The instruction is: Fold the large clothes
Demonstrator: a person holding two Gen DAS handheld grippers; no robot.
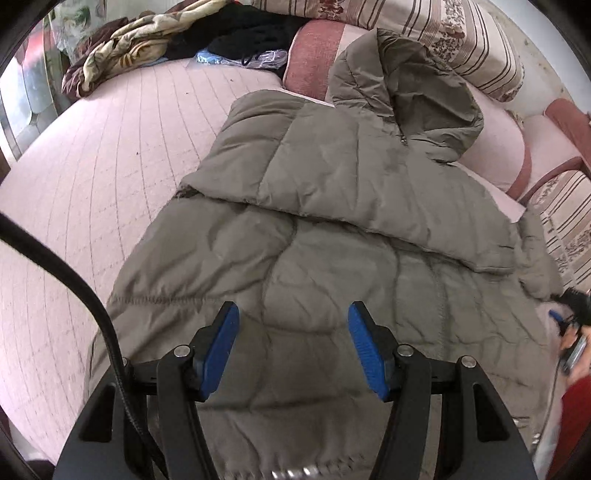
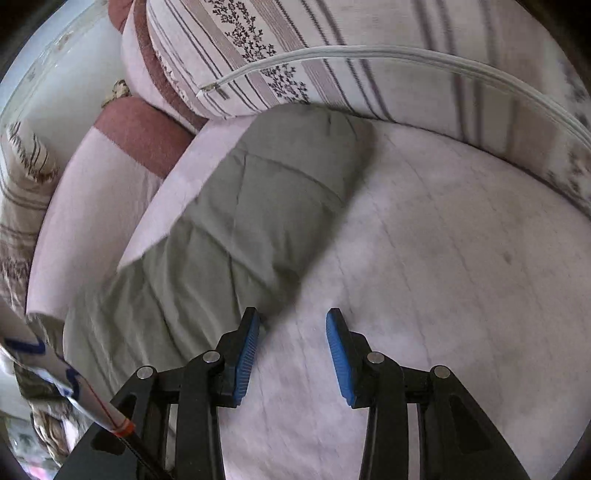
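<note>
A grey-olive padded jacket (image 1: 332, 229) lies flat on the pink quilted bed (image 1: 92, 177), hood (image 1: 402, 85) at the far end against the pillows. One sleeve is folded across its chest. My left gripper (image 1: 293, 314) is open and empty, hovering over the jacket's lower part. In the right wrist view the other sleeve (image 2: 243, 221) stretches out over the bed (image 2: 443, 258). My right gripper (image 2: 291, 321) is open and empty, just above the bed at the sleeve's near edge. It also shows at the right edge of the left wrist view (image 1: 570, 317).
Striped floral pillows (image 1: 461, 33) and pink-and-red cushions (image 1: 314, 55) line the head of the bed. A patterned blanket (image 1: 122, 48), black clothes (image 1: 240, 29) and a blue plastic bag (image 1: 236, 57) lie at the far left. A striped pillow (image 2: 332, 55) sits beyond the sleeve.
</note>
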